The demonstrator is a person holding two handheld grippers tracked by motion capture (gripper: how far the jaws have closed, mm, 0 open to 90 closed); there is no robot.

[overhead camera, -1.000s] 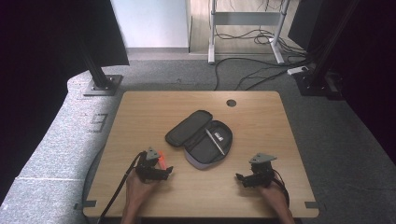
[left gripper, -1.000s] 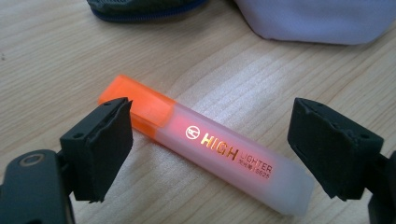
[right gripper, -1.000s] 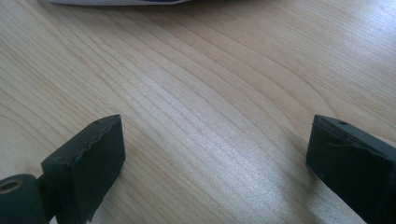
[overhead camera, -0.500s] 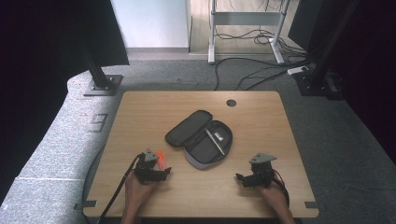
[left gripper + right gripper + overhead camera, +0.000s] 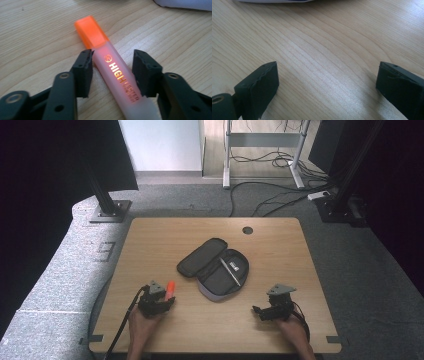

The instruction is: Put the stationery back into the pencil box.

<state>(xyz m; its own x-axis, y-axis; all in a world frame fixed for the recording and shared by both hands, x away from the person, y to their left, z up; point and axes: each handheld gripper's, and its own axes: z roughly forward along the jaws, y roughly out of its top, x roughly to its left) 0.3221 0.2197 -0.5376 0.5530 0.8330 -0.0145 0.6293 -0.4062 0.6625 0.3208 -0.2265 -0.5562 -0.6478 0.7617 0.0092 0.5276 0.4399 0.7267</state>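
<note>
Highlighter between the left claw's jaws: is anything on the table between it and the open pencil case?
Nothing visible. The highlighter lies on bare wood between the left claw's open jaws, one jaw touching it. The table is bare up to the open pencil case, which already holds a pen.

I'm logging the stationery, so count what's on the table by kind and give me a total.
Highlighters: 1, orange
Pencil cases: 1, open
Pens: 1, lying in the case
Total: 3

An orange-capped highlighter [image 5: 117,75] with a frosted barrel is seen lying flat on the table, capped.
</note>
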